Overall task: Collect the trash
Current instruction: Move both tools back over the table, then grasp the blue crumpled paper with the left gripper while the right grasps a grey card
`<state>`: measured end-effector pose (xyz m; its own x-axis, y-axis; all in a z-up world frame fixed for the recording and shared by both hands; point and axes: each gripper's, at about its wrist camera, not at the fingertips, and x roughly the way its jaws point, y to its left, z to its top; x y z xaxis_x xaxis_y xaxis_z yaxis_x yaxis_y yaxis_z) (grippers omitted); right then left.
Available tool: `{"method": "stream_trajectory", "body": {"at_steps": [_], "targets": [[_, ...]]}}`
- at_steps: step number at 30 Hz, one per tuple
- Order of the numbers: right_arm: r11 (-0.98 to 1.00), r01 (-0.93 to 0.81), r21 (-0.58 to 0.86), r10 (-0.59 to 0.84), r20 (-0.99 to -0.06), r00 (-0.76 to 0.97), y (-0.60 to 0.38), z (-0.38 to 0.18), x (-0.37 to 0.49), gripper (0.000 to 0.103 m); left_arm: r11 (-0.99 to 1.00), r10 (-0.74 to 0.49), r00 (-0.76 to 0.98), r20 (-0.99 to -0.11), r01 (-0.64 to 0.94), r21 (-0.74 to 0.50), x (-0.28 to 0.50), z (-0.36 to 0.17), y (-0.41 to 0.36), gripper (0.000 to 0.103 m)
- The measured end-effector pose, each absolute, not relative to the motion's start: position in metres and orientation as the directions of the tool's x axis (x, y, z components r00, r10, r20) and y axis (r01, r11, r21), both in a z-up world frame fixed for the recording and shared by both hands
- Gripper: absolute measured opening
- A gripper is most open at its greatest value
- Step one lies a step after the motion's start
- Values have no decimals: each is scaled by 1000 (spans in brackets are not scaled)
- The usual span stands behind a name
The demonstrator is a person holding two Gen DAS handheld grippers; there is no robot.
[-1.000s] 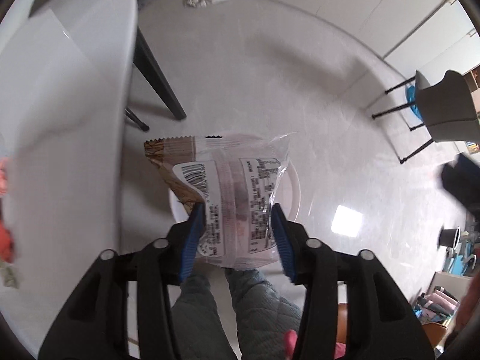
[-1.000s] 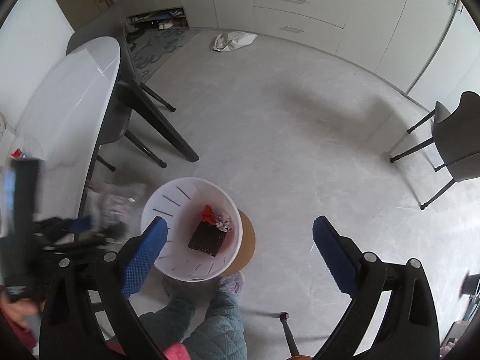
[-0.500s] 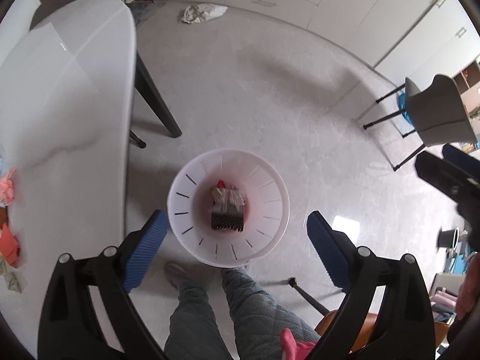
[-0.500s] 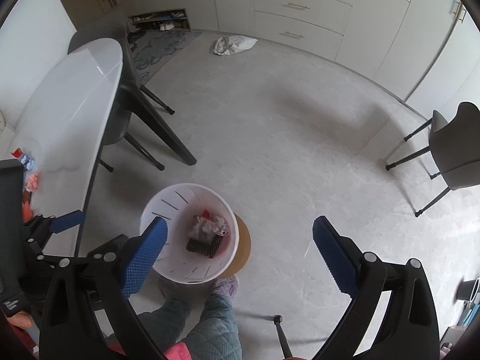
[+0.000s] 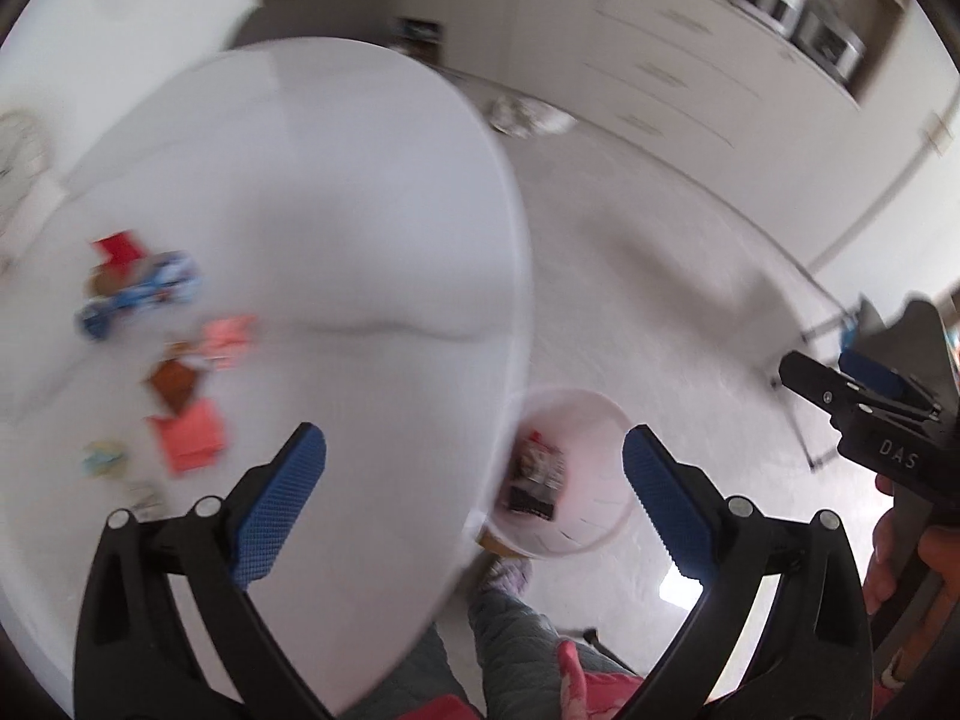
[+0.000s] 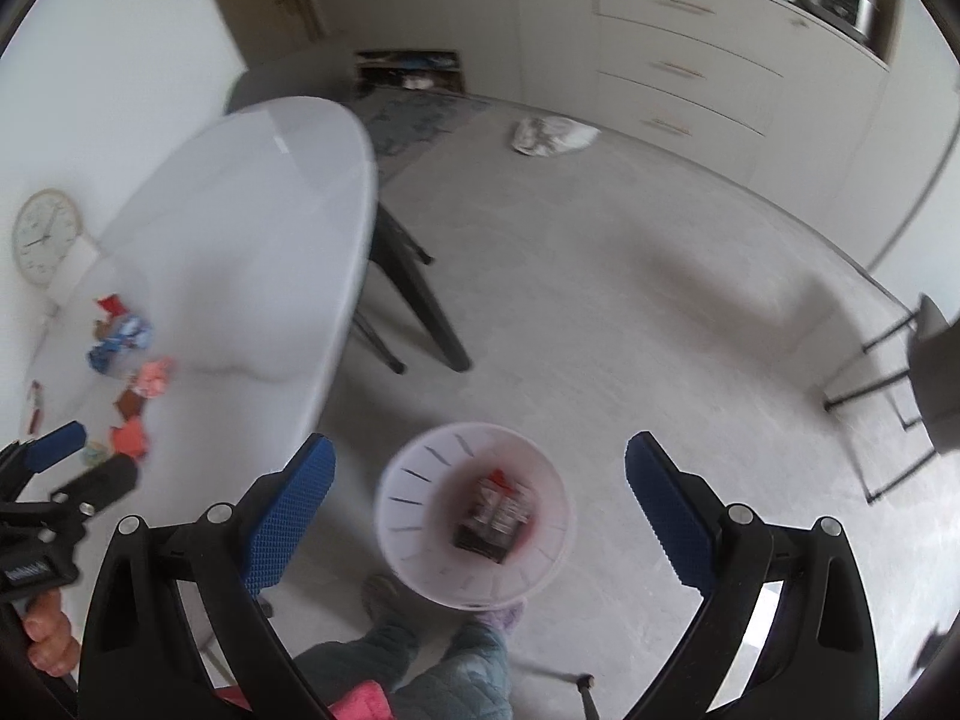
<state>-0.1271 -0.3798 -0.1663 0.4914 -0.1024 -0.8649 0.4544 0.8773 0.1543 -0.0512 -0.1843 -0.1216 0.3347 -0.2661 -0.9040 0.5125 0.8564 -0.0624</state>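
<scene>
My left gripper [image 5: 474,474] has its blue-padded jaws opening to near their widest with nothing between them, and it hangs over the near edge of the white oval table [image 5: 336,192]. My right gripper [image 6: 480,483] is likewise spread wide and empty, poised above the white slotted bin [image 6: 420,480] that stands on the floor beside my feet, with a dark wrapper and a clear printed packet already lying inside. The trash that remains is a loose cluster on the table's left part: a coral-red flat wrapper [image 5: 191,443] nearest my left jaws, a brown square wrapper [image 5: 174,384] just beyond it, a pink crumpled piece [image 5: 231,333] above that, and a blue and white crinkled packet [image 5: 141,294] farthest out beside a small red scrap [image 5: 117,247]. I judge these to be light, thin film or paper, limp and rather slippery on the glossy top, so I would pinch a raised corner or a crumpled fold, not the flat middle. The blue packet's long axis seems to run left-low to right-high across the left view, though motion blur makes that uncertain; the coral wrapper lies flat, roughly square, slightly skewed.
</scene>
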Motion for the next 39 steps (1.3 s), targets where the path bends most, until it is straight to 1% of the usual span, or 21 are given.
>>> {"method": "stream_trajectory", "body": {"at_steps": [3, 9, 14, 19, 24, 29, 34, 37, 39], "targets": [[895, 410, 174, -67, -857, 511, -360, -160, -105, 97, 907, -225, 404, -887, 420, -39, -37, -100, -131, 95], [936, 286, 205, 23, -847, 531, -307, -155, -60, 97, 959, -123, 484, -866, 282, 22, -18, -80, -39, 95], [962, 141, 233, 132, -852, 506, -244, -164, -24, 97, 980, -96, 497, -863, 199, 5, 6, -64, 38, 95], [971, 30, 237, 195, -858, 476, -188, -173, 10, 97, 990, -81, 497, -864, 139, -13, 50, -70, 88, 95], [977, -48, 208, 206, -859, 468, -146, -174, 52, 97, 982, -109, 475, -873, 189, -19, 109, -105, 106, 95], [979, -93, 180, 203, -864, 460, -123, -179, 93, 97, 964, -148, 429, -891, 265, -32, 168, -166, 103, 95], [980, -124, 156, 195, -875, 443, -114, -191, 132, 97, 958, -135, 413, -900, 287, -12, 211, -216, 97, 91], [977, -144, 155, 203, -880, 430, -112, -199, 151, 97, 960, -109, 407, -907, 281, 10, 226, -236, 93, 83], [975, -160, 155, 209, -883, 419, -110, -204, 162, 97, 962, -114, 393, -912, 274, -2, 231, -245, 93, 73]]}}
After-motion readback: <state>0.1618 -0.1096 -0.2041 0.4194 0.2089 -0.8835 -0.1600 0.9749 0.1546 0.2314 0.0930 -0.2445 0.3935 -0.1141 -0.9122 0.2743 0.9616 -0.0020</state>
